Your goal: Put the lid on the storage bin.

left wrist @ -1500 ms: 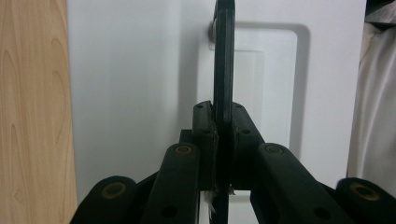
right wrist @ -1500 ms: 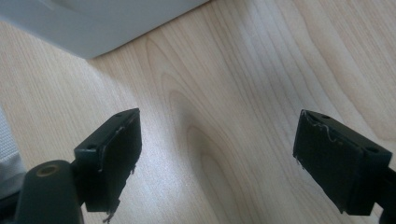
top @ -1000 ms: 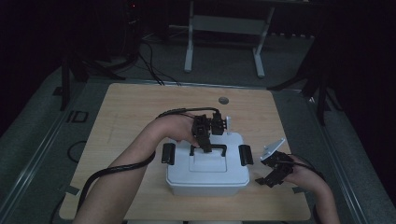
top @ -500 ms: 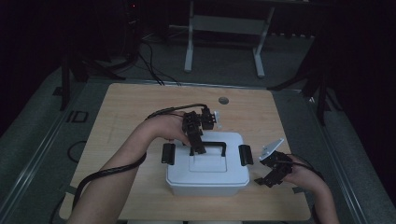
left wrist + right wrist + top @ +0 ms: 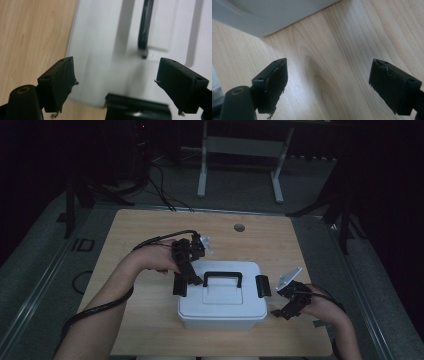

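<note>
Now that your left gripper (image 5: 192, 276) has let go of the handle (image 5: 223, 275) and slid left, the white box (image 5: 222, 306) sits mid-tabletop (image 5: 135, 235). Left gripper view: fingers (image 5: 58, 81) just opened wide over the side latch (image 5: 136, 107). Right gripper view: fingers (image 5: 272, 82) apart over bare wood.

Left tool (image 5: 192, 279) has come off the black handle (image 5: 223, 276) of the white box (image 5: 220, 295) and shifted left, now over the lid's left edge near the left latch (image 5: 179, 285). Its jaws have just been opening and stand wide, nothing between them. The left forearm swung left with it.
</note>
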A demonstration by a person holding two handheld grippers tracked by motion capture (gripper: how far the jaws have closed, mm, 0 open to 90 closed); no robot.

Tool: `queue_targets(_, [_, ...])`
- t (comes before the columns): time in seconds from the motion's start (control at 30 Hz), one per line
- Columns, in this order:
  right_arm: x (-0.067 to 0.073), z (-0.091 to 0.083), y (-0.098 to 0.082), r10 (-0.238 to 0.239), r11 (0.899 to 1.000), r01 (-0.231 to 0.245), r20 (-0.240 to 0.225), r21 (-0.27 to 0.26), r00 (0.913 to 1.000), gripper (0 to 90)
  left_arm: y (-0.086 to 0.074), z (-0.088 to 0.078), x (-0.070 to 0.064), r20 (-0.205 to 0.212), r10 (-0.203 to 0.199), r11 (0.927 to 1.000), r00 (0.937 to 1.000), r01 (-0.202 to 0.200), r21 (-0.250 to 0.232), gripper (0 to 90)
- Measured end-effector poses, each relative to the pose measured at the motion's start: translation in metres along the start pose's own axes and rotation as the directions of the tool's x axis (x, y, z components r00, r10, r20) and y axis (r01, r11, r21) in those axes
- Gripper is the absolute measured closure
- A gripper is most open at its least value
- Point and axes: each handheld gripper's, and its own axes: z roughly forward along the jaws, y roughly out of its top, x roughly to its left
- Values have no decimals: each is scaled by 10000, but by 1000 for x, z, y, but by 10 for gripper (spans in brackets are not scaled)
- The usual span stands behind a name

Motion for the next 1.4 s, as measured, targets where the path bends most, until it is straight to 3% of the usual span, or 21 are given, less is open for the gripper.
queue_targets(0.17, [0,1,1,-4,10000,4,-23,14,10000,150,-17,-6,3,-84,-177,9993,9998,174,-318,151])
queue_targets(0.3, [0,1,0,51,10000,-51,-8,-33,10000,150,-32,-9,2,-458,-130,9986,9989,106,-522,151])
queue_targets(0.47, [-2,2,-2,132,9999,-131,119,-9,9998,146,-54,-14,6,-715,-598,9943,9956,530,-928,151])
queue_targets(0.6, [-2,2,-2,152,9998,-151,115,-90,9998,146,-71,-14,9,-669,-876,9913,9939,803,-1039,151])
queue_targets(0.87, [-2,1,-2,212,9996,-209,183,-175,9996,147,-94,-12,11,-600,-1414,9808,9881,1316,-1442,151])
queue_targets(1.03, [-3,2,-4,307,9990,-298,271,-320,9992,146,-115,-9,11,-638,-1843,9721,9808,1723,-1594,151])
queue_targets(1.37, [-2,6,-8,464,9981,-451,297,-427,9985,147,-151,5,11,-314,-2445,9541,9691,2347,-1858,151])
queue_targets(1.4, [-2,6,-8,469,9980,-455,301,-445,9984,147,-154,8,10,-265,-2626,9480,9645,2528,-1932,151])
